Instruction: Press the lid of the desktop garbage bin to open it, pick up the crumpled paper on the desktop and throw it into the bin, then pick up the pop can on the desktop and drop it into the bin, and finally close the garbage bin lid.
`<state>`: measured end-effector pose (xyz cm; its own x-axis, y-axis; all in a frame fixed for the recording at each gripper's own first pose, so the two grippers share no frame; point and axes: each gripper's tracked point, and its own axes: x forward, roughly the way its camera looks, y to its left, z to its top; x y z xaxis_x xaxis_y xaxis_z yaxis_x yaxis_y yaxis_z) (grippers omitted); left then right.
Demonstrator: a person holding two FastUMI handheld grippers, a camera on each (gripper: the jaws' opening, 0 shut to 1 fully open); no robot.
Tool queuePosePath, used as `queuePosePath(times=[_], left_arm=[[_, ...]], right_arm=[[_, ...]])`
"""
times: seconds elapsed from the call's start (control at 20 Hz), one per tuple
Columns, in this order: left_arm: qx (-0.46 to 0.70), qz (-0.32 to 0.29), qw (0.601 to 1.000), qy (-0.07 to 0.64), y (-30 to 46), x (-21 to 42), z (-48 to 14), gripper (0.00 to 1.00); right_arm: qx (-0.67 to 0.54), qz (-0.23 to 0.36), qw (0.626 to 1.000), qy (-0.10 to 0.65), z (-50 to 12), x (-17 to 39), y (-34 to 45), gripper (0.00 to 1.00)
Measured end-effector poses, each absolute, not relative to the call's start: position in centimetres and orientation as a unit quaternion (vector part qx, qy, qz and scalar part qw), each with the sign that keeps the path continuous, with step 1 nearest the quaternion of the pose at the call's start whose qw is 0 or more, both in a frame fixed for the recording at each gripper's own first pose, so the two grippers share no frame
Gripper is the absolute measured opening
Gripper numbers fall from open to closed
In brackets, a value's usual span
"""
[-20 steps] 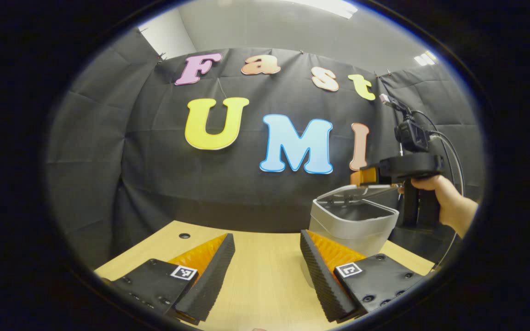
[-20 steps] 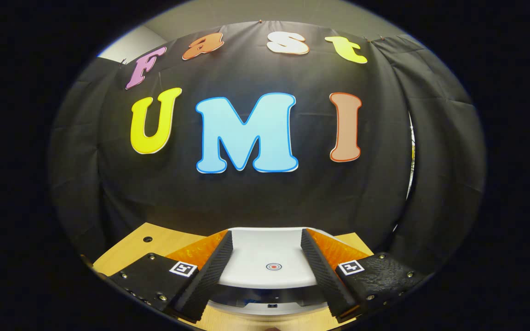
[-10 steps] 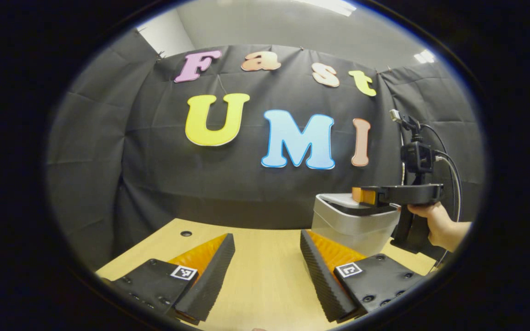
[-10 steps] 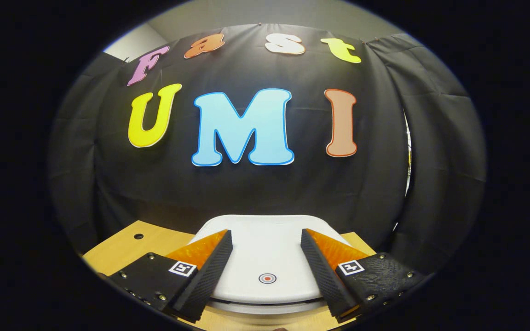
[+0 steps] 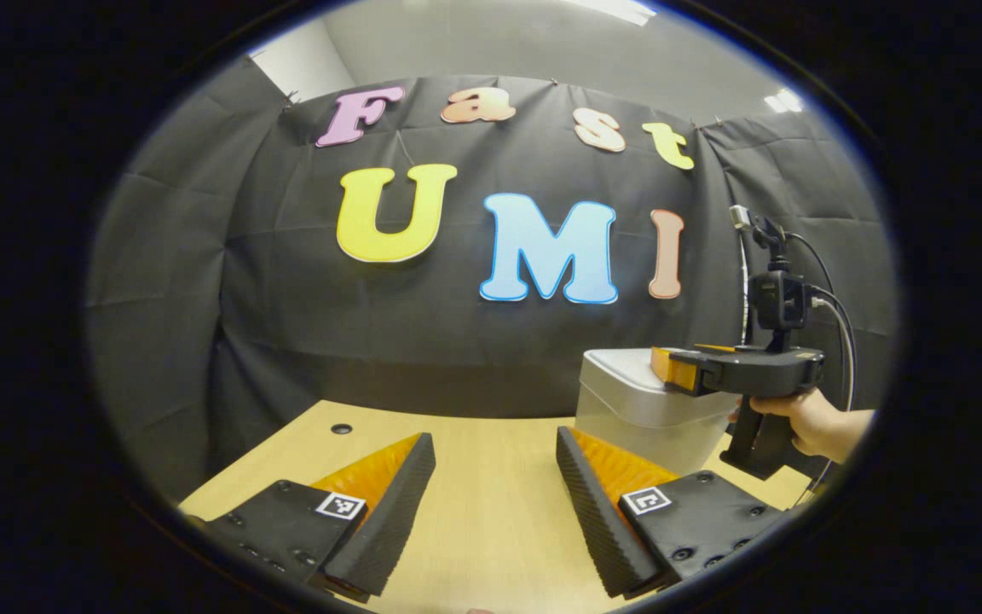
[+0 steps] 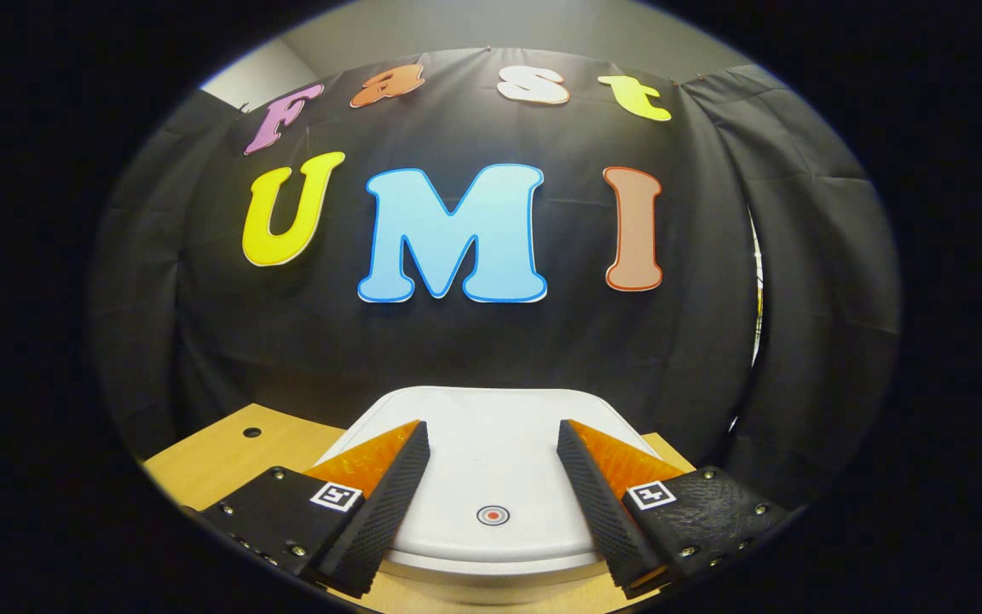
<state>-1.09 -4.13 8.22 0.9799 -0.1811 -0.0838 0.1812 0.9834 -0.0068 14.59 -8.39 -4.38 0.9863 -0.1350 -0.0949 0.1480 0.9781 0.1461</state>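
Observation:
The grey desktop bin (image 5: 640, 418) stands at the table's far right in the left gripper view, with its white lid (image 6: 491, 460) lying flat and shut. A red dot mark (image 6: 493, 514) sits near the lid's front edge. My right gripper (image 6: 491, 426) is open, low over the lid with a finger on either side of its middle. Seen from the left gripper view, the right gripper (image 5: 663, 365) rests level on the bin's top, held by a hand (image 5: 806, 422). My left gripper (image 5: 493, 435) hovers open over bare table to the left of the bin, holding nothing.
The wooden table (image 5: 474, 512) has a small round hole (image 5: 340, 428) near its far left edge, and the black cloth wall hangs close behind it. A cable (image 5: 840, 315) loops from the camera mounted on the right gripper.
The bin lid has gone from tilted up and open to flat and shut as the right gripper came down on it. The left gripper has barely moved.

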Motion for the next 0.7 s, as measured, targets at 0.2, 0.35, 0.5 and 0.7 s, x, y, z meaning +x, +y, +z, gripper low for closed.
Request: queuePosePath(times=[0.2, 0.35, 0.5, 0.7], left_arm=[[-0.001, -0.081, 0.996, 0.045, -3.6, -0.9, 8.1, 0.94], [-0.005, -0.078, 0.996, 0.039, -3.9, -1.3, 8.5, 0.94], [-0.004, -0.077, 0.997, 0.028, -4.6, -1.9, 9.3, 0.94], [0.005, -0.068, 0.998, 0.017, -4.9, -2.8, 10.2, 0.94]], right_arm=[[0.091, -0.077, 0.992, 0.035, -4.5, 14.5, -8.3, 0.99], [0.102, -0.083, 0.991, 0.014, -4.5, 14.5, -8.3, 0.98], [0.097, -0.085, 0.992, 0.013, -4.5, 14.4, -8.3, 0.99], [0.098, -0.093, 0.991, 0.005, -3.9, 14.4, -8.6, 0.97]])
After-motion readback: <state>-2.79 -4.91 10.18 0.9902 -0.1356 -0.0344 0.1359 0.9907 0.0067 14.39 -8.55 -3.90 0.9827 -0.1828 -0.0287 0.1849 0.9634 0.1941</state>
